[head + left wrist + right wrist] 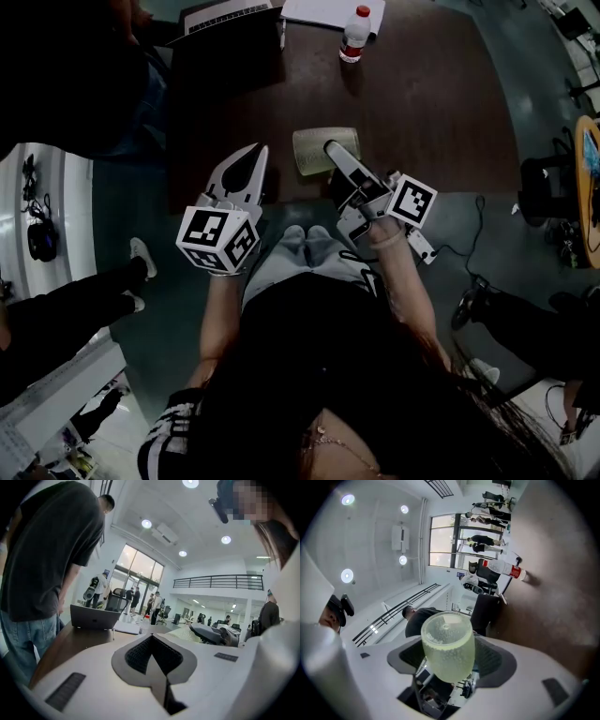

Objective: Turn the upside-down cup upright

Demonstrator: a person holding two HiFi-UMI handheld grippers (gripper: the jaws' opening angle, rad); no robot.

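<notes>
1 cup [447, 651] between right tongs [334, 155]

Dark brown table [441, 103]: laptop [230, 14], white papers [323, 11], red-capped bottle [354, 36] at far end.

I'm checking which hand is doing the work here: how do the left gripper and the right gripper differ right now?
The left gripper has its jaws shut on nothing; the right gripper clamps the pale green cup. In the head view the left gripper lies flat with both jaws side by side, while the right gripper sits on its side, one jaw above the other. Both are white and carry a marker cube.
</notes>
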